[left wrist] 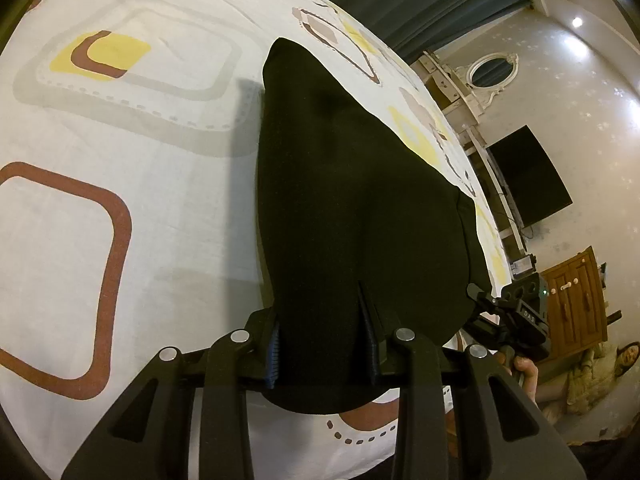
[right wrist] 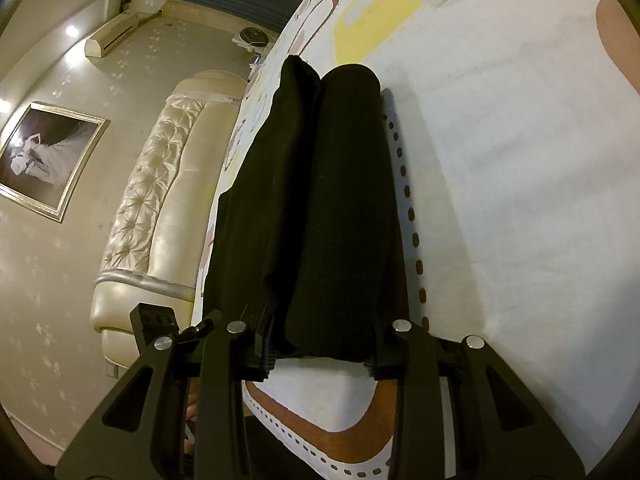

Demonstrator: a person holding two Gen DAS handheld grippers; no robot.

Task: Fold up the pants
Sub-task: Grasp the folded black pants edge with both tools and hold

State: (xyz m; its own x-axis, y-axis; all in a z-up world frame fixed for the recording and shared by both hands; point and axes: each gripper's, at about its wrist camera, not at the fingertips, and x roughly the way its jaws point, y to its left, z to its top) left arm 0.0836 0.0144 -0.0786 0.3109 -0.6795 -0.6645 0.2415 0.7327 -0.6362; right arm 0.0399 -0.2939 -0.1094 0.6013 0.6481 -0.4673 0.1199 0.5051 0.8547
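on the patterned bedsheet [left wrist: 120,128], both grippers' fingers [left wrist: 366,308] [right wrist: 266,348] straddle black pants [left wrist: 340,184]; grip unclear.

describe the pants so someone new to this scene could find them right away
Find the bed sheet, white with brown and yellow rounded squares. Near its edge lie the black pants, running lengthwise, their near end between the fingers of each hand-held gripper. They are the only plain dark thing on the patterned sheet.

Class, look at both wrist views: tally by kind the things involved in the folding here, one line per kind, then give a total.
Black pants: 1
Patterned bedsheet: 1
Grippers, left gripper and right gripper, both closed on the pants: 2
Total: 4
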